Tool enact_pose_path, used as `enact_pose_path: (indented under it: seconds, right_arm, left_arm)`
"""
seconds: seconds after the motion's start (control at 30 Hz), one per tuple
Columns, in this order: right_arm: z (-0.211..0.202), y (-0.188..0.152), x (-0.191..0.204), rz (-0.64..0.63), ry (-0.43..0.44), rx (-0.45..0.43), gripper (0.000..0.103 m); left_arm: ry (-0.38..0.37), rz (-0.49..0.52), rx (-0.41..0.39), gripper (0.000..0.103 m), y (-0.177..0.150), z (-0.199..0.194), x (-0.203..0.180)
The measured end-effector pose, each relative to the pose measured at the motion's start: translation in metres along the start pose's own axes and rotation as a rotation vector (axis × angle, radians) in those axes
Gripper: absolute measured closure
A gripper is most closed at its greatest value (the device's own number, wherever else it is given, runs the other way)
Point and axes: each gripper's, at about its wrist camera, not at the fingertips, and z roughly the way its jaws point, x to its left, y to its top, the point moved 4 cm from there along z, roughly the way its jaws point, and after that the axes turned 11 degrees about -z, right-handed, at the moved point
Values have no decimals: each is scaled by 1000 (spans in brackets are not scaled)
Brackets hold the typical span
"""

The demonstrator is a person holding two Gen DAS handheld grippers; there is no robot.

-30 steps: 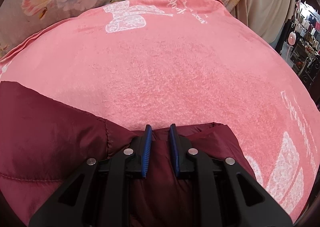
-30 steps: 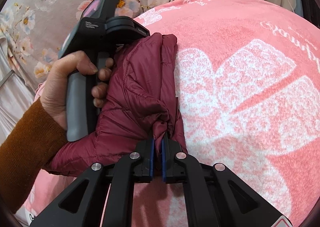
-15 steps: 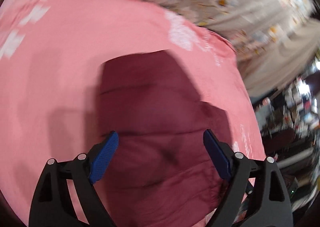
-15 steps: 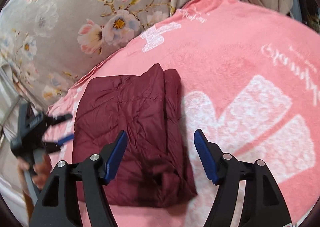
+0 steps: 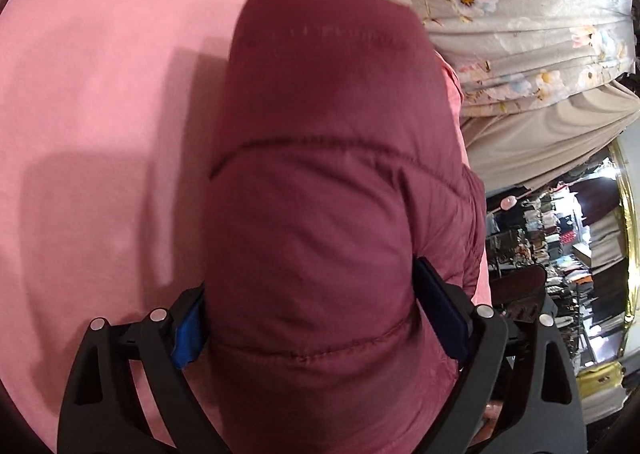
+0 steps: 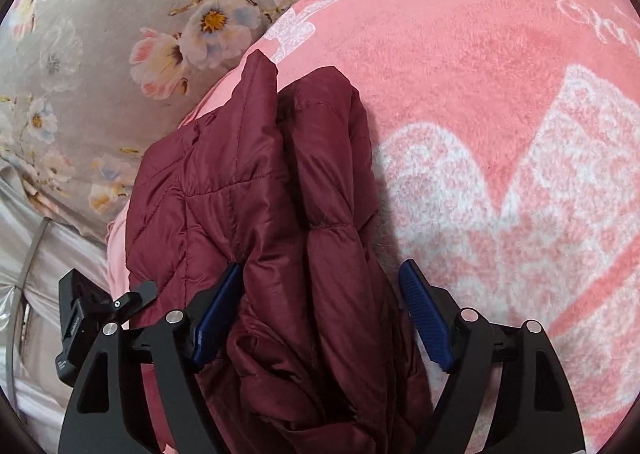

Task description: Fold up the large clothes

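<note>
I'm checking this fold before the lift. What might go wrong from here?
1. The folded maroon puffer jacket fills both open tools, left and right; slick padded layers may slip or spring apart when squeezed.
2. It lies near the pink blanket edge, so the fingers could snag the blanket.

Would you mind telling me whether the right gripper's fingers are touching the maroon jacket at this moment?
Touching on one side. The right wrist view shows the right gripper open around the maroon jacket; fabric presses against one finger, while pink blanket shows beside the other.

jacket [image 6: 280,213] on blanket [image 6: 500,113], between tool fingers [image 6: 424,318]
</note>
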Motion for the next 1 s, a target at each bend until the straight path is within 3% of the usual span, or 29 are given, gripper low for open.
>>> enact_pose_path:
  seconds: [0.1, 0.17, 0.23, 0.33, 0.47, 0.73, 1.0]
  right_arm:
    - [4, 0, 1, -22, 18, 5, 37]
    - [8, 3, 6, -10, 65, 14, 56]
    - [5, 6, 16, -45, 64, 6, 68]
    - [-4, 14, 37, -115, 50, -17, 80]
    - [-21, 28, 73, -198, 38, -78, 82]
    - [-47, 68, 152, -389, -2, -240, 82]
    - [-31, 103, 212, -507, 17, -330, 82]
  left_arm:
    - [6, 24, -3, 17, -1, 2, -3]
    - [18, 44, -13, 27, -2, -1, -8]
    - [27, 72, -31, 37, -1, -8, -15]
    - [42, 132, -61, 51, 0, -19, -31]
    - [91, 255, -145, 59, -1, -43, -60]
    - [109, 421, -325, 59, 16, -111, -104]
    - [194, 580, -530, 59, 46, -175, -130]
